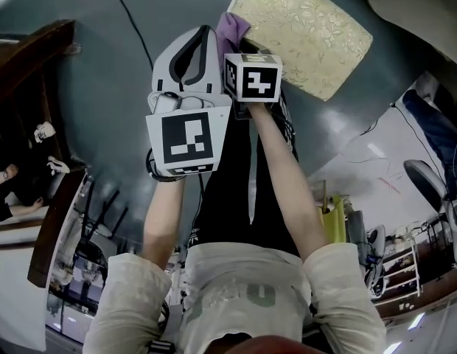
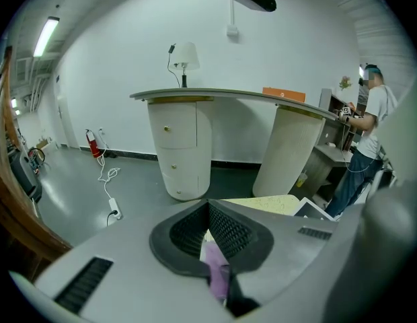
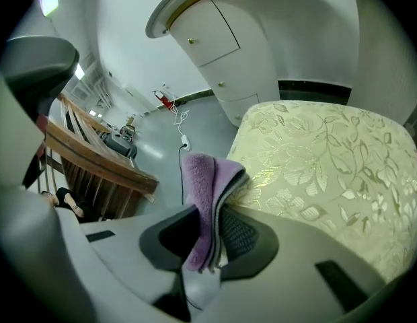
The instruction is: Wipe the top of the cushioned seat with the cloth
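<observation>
Peeking out in head view, purple cloth [image 1: 233, 26] sat at a corner of the cushioned seat [image 1: 302, 32]. Left gripper view: L claw [image 2: 208, 210] shut, tips together, nothing gripped. Right gripper view: R claw [image 3: 214, 210] clamped on folded cloth, right beside seat's edge.

Right gripper view: the body of the right gripper [image 3: 212, 231] covers the near edge of the seat [image 3: 329, 173], and the dark border cuts off its right side.

Head view: I see only one corner of the cloth [image 1: 233, 26]. The rest sits behind the left gripper [image 1: 203, 39] and the marker cube [image 1: 252, 77], which also covers the right gripper's jaws.

Left gripper view: a blurred purple patch [image 2: 216, 278] shows in the slit between the jaws. I cannot tell whether it is gripped or lies beyond.
</observation>
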A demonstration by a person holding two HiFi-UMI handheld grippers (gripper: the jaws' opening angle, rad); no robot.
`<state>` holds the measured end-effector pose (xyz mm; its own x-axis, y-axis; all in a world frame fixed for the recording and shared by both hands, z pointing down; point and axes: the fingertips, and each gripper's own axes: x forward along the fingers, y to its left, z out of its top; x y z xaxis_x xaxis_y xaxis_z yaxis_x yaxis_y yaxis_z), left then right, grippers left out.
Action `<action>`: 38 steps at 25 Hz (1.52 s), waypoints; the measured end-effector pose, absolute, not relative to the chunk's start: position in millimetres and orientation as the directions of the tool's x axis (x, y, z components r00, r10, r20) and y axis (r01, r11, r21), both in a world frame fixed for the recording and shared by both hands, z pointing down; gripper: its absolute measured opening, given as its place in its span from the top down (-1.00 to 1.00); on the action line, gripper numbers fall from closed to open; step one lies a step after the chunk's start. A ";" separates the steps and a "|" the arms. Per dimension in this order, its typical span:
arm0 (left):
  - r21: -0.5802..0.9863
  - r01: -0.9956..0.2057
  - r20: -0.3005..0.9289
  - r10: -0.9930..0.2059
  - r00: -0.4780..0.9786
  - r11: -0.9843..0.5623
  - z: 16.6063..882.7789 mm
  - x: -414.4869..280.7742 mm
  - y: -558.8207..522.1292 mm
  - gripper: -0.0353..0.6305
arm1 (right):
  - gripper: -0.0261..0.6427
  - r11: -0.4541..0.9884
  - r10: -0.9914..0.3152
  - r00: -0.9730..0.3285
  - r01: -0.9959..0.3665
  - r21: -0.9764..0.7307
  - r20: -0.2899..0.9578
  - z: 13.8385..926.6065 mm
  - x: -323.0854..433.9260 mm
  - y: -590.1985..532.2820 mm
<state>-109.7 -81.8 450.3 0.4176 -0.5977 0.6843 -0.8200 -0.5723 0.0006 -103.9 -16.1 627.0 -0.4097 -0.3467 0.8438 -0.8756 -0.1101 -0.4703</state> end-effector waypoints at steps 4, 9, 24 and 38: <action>-0.003 -0.806 0.686 -0.588 0.429 -0.592 448.4 -104.0 -82.1 0.88 | 0.66 -0.143 -0.350 -0.404 -0.869 -0.474 0.845 624.0 -97.7 -12.3; -0.003 -0.780 0.687 -0.568 0.453 -0.625 448.4 -89.8 -80.5 0.88 | 0.66 -0.136 -0.354 -0.401 -0.872 -0.471 0.845 621.6 -74.9 3.1; -0.005 -0.693 0.672 -0.516 0.532 -0.721 439.8 -39.2 -77.0 0.88 | 0.66 -0.273 -0.280 -0.162 -0.932 -0.240 0.946 621.2 81.1 113.2; -0.003 -0.643 0.675 -0.476 0.563 -0.765 443.1 -13.8 -59.0 0.88 | 0.66 -0.335 -0.202 0.006 -0.940 -0.063 0.979 623.5 154.4 170.9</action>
<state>-13.8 -59.0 443.1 0.5634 -0.4762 0.6752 -0.6435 -0.7655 -0.0029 154.4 170.9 623.5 0.0060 -0.2015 0.9795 -0.9400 -0.3353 -0.0632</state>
